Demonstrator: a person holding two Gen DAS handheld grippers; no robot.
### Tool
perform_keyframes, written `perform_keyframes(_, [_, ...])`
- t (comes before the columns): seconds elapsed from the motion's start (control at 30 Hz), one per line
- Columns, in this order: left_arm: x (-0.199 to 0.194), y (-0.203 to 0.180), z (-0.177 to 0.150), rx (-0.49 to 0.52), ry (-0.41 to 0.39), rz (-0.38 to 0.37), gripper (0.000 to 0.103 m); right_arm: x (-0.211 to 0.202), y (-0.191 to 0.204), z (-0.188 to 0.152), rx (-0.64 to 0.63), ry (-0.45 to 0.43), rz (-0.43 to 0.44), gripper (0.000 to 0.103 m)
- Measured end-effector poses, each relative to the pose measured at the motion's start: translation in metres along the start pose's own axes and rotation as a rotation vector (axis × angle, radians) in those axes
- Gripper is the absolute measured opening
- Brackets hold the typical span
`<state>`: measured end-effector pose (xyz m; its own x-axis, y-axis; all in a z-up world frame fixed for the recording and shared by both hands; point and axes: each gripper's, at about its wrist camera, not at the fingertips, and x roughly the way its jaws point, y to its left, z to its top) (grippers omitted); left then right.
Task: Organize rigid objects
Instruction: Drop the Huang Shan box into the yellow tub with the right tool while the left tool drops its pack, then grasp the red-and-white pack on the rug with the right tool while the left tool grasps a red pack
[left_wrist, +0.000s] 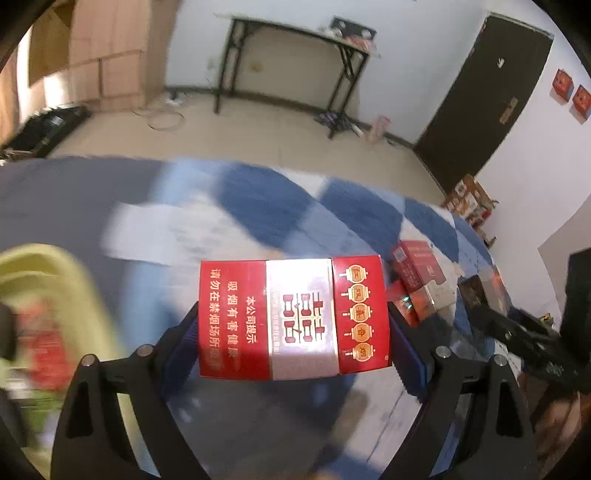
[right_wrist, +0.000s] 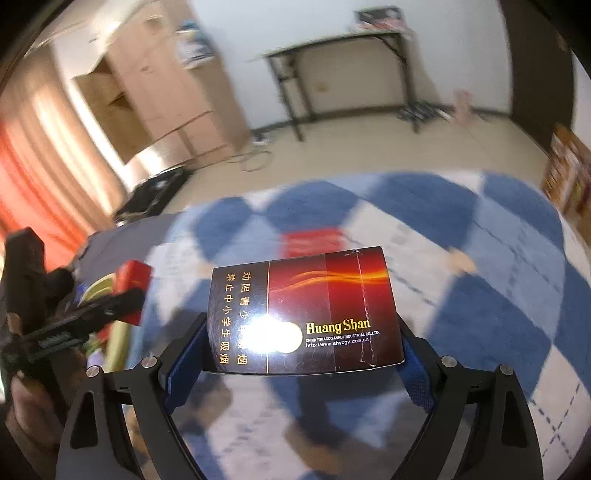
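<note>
Both grippers clamp cigarette packs: left gripper (left_wrist: 293, 328) a red pack (left_wrist: 293, 319), right gripper (right_wrist: 304, 332) a dark pack (right_wrist: 304, 310) (Huang Shan)

Red cigarette pack (left_wrist: 293, 319) between left gripper (left_wrist: 293, 332) jaws, blurred, perhaps green, bin (left_wrist: 44, 273) alongside.

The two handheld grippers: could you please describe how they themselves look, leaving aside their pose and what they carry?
Both the left gripper and the right gripper look alike: matte black plastic frames with triangular cut-outs, round silver pivot bolts and ribbed blue finger pads. From the right wrist view, the left one shows a black handle body with a coiled metal spring, gripped by a bare hand. No cables are visible.
</note>
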<state>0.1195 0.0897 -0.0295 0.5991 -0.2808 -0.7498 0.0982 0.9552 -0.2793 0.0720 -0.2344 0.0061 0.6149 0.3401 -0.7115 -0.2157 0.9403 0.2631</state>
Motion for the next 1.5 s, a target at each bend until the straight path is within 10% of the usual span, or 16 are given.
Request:
perform_keyframes(0.2, [-0.104,0.127,0.001,-0.116,-0.029,0.179,0.09,0.015,0.164,-0.007,-0.262,0.065,0.213,0.091])
perform_keyframes(0.4, [-0.1,0.229,0.0,-0.25,0.026,0.292,0.09,0.078,0.285,-0.065,-0.479,0.224,0.275,0.091])
perform_keyframes(0.8, [-0.042,0.242,-0.026,-0.213,0.085,0.313,0.093,0.146,0.347,-0.091,-0.646,0.267,0.178,0.093])
perform_keyframes(1.2, [-0.092,0.214,-0.017,-0.218,-0.026,0.235,0.103,0.099,0.317,-0.081,-0.466,0.114,0.194,0.099])
perform_keyframes(1.5, [-0.055,0.086,-0.009,0.043,0.033,0.058,0.103,0.01,0.105,-0.013,-0.103,-0.006,0.005,0.103])
